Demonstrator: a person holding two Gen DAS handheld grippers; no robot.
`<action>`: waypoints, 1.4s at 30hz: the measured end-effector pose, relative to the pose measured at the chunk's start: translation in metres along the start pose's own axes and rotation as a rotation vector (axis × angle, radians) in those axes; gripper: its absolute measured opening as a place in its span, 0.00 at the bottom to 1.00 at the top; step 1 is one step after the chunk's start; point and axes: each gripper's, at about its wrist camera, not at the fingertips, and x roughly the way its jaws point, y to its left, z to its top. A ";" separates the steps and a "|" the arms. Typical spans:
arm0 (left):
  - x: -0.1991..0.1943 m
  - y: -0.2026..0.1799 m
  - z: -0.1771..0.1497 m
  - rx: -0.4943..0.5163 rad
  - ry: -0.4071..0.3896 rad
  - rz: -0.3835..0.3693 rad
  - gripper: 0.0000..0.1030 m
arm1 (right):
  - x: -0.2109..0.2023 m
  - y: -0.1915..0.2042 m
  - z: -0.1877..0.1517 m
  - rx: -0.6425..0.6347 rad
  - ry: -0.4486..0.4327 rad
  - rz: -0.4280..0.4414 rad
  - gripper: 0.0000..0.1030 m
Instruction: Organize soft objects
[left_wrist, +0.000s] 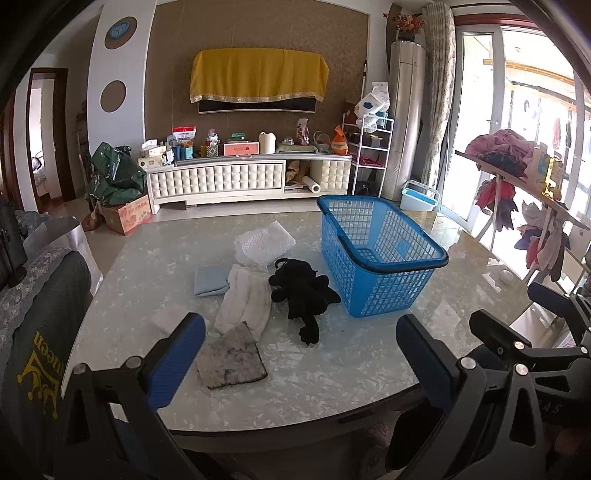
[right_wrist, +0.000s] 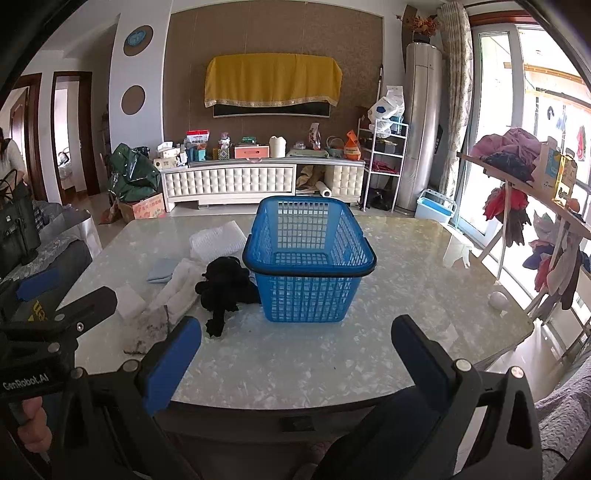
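Sunlit marble bench (left_wrist: 332, 369) is carrying the soft pile — the grey pad (left_wrist: 231, 356) lying just ahead of the wide-open left tongs (left_wrist: 299, 365), the equally wide right tongs (right_wrist: 295, 360) facing the empty blue basket (right_wrist: 308, 258).

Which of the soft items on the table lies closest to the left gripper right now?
The grey speckled pad, lying flat just ahead of the open left gripper; the other cloths sit farther back.

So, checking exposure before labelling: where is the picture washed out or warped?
Left wrist view: window blown out at right, straight edges bowed by fisheye. Right wrist view: same window overexposed, glare on the table beyond the blue basket.
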 end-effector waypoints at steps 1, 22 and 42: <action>0.000 0.000 0.000 0.001 -0.001 0.000 1.00 | 0.000 0.000 0.000 -0.001 0.001 0.001 1.00; 0.004 0.006 0.010 -0.021 0.021 -0.045 1.00 | 0.000 -0.005 0.005 0.009 0.019 -0.013 1.00; 0.058 0.088 0.029 -0.030 0.242 -0.056 1.00 | 0.060 0.031 0.040 -0.064 0.146 0.042 1.00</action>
